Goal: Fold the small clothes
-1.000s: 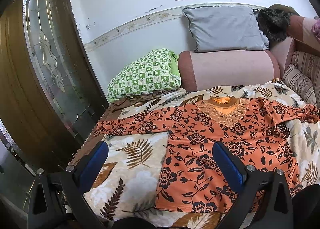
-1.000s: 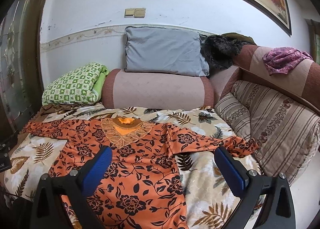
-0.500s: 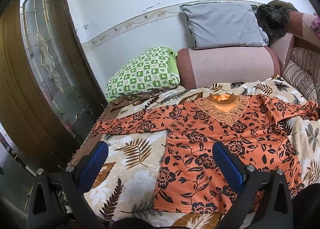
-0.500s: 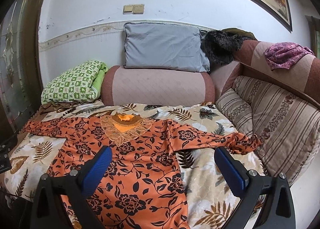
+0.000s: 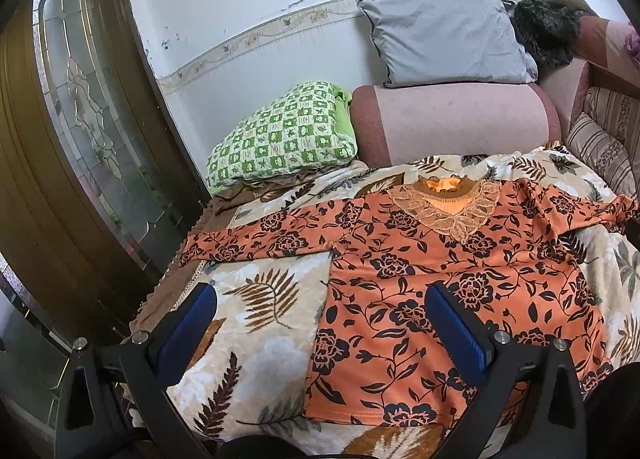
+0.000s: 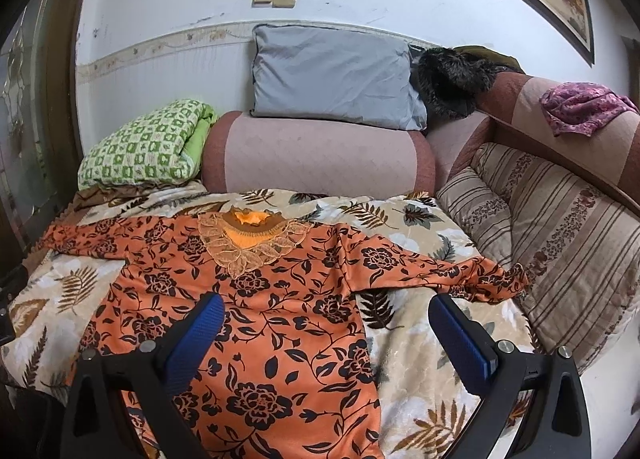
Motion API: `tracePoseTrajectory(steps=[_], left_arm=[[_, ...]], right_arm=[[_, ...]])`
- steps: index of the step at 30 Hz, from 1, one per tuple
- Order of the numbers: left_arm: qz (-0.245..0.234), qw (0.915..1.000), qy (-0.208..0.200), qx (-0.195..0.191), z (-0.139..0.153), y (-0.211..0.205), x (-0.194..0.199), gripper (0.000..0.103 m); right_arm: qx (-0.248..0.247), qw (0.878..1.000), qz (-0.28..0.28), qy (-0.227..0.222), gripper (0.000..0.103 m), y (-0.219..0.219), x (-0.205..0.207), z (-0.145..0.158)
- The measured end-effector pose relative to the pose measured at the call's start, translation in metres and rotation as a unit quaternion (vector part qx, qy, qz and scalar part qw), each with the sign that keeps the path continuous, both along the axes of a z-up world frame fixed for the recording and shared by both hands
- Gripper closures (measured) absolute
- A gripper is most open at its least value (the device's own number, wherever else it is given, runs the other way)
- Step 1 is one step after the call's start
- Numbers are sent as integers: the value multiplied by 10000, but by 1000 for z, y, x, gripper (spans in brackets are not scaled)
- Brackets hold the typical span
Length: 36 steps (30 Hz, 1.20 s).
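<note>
Both tongs [image 5: 320,323] [image 6: 326,323] above flat blouse [image 6: 272,323]

my left gripper [image 5: 320,323] has two fingers [image 5: 188,329] faced with ribbed blue pads, each set on a black angular frame. round silver screw heads sit on the frame behind each pad, and the outer arms carry long slotted cut-outs. my right gripper [image 6: 322,333] looks the same: blue textured pads [image 6: 460,341], black arms, silver screws, slotted cut-outs.
</note>
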<state>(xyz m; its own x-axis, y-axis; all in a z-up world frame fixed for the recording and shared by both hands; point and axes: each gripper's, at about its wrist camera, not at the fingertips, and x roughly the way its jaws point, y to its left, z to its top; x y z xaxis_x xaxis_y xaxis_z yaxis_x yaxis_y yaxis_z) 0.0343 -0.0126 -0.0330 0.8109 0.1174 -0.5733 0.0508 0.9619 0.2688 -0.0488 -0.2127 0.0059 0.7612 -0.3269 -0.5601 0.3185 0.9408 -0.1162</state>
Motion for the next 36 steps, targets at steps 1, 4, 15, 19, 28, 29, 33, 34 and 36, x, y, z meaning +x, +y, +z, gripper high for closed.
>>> tracePoseTrajectory(steps=[1,4,15,19,28,29,33,34,36], left_arm=[[3,10000,25,9,-2,0,2,0],[0,10000,45,18,-3,-1,3,0],[-80,9999,42,66,-2,-7,0,0],[-104,9999,28,75,-1,-8,-1,0],[-361,9981,428,-267,-14,-9,22,0],[-385,9949,796,-478,-25,-6,36,0],[-246,9862,1456,-743,-64,2,75,0],[-188,9841,1565,-815,-74,4,87,0],[-35,9823,1594,-984,-86,6,110,0]], right_arm=[[-23,10000,8,1,0,2,0,0],[-37,10000,35,-24,0,4,-1,2],[-22,10000,57,-42,0,3,-1,3],[-22,10000,53,-46,0,3,-1,3],[141,9998,110,71,0,-6,6,-5],[266,9995,142,100,0,-12,9,-9],[912,9954,-102,286,0,-77,15,-36],[1142,9926,-240,329,0,-103,15,-44],[1593,9860,-417,251,0,-148,12,-58]])
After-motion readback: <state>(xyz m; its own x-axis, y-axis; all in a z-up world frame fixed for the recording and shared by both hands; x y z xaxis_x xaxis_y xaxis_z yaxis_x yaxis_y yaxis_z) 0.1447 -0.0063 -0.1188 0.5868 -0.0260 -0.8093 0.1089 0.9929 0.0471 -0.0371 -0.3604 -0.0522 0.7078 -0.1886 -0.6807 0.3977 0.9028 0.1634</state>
